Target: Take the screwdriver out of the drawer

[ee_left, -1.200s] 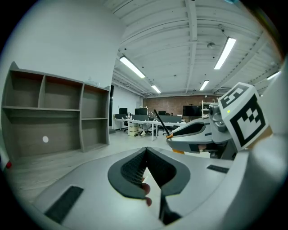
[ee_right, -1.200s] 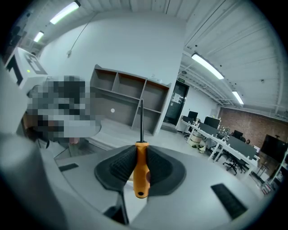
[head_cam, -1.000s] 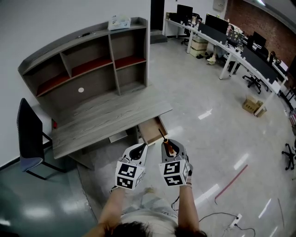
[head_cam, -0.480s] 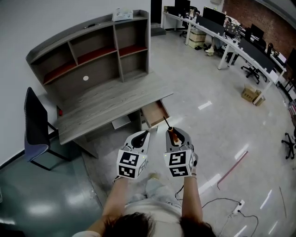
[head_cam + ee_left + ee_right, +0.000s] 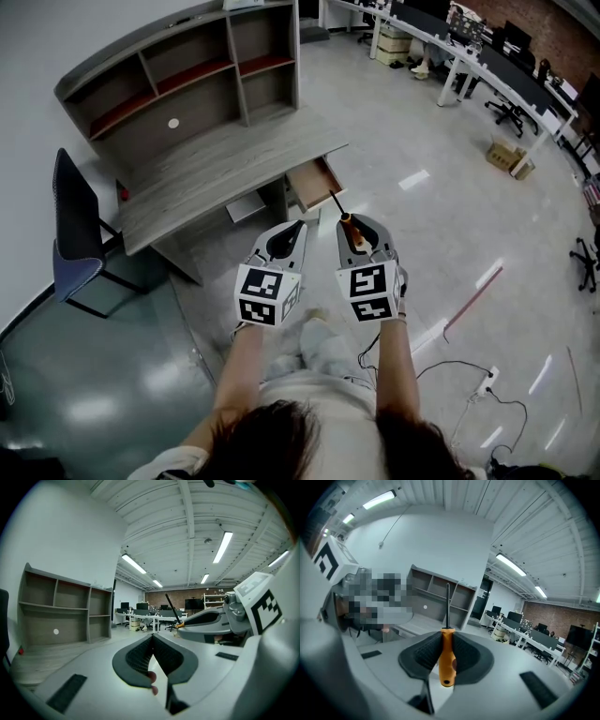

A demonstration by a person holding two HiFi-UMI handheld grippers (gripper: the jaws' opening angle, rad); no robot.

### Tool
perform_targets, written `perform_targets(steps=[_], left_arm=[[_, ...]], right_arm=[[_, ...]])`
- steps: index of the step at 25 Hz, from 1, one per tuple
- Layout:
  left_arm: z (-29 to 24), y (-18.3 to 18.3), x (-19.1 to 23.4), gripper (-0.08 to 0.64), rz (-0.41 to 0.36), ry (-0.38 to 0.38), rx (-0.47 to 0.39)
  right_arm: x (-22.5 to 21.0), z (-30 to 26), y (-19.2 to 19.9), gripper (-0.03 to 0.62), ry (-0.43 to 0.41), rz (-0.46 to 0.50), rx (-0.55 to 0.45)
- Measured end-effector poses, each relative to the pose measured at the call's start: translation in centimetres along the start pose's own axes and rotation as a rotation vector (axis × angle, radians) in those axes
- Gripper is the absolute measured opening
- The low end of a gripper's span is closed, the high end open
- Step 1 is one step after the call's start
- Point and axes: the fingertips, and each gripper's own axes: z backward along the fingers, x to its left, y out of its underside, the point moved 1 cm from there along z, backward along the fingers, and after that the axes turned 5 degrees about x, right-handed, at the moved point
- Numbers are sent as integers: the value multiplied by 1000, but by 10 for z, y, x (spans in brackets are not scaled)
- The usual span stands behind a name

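Both grippers had withdrawn farther from the open drawer [image 5: 314, 183]. The right gripper [image 5: 352, 230] clamped the screwdriver [image 5: 446, 657] by its handle, shaft projecting toward 12 o'clock. The left gripper [image 5: 286, 240] was closed, empty.

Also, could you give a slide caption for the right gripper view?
Right hand-held gripper clamped on an orange-handled screwdriver, shaft raised before the shelf unit.

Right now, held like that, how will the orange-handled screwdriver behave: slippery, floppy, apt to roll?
The orange-handled, black-shafted screwdriver looks rigid and probably light. Its smooth rounded handle is pinched in the right claw, whose pads look ribbed, so slip seems unlikely. Set down, it would likely roll.
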Motion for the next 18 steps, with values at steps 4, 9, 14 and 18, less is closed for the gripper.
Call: perform_targets(steps=[4,9,14,18], left_arm=[[17,0,-10,17,-11,3,-13],[39,-2,-18,17,-11,7,-25],[50,-5,-23,17,-18,8,-36],[52,-7,-24,17,-25,7,-40]], right_arm=[[7,19,-3,83,3,-7,-30],[20,40,-12,84,6,5,-47],[26,51,-16,83,5,11,-55],[27,54,-16,84,4,19,-56]])
